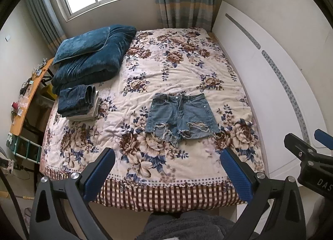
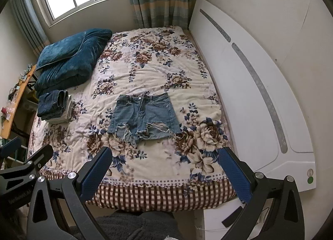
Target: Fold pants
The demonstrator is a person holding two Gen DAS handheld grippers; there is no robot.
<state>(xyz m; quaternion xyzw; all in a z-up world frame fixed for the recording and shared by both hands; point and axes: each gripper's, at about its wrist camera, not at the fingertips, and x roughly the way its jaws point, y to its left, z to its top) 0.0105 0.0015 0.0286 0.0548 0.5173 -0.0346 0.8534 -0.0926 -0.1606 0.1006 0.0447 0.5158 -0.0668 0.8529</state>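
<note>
The frayed denim shorts [image 1: 181,115] lay flat mid-bed, likely light, soft yet fairly stiff; best pinched at the waistband corners. Left gripper [image 1: 166,169] and right gripper [image 2: 165,167] hung spread wide, empty.

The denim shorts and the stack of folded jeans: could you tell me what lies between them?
Only bare floral blanket separates the denim shorts from the stack of folded jeans; both wrist views show it.

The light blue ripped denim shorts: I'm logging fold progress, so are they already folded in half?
No, the light blue ripped denim shorts lie spread flat on the floral bedspread, waistband and both frayed legs showing.
</note>
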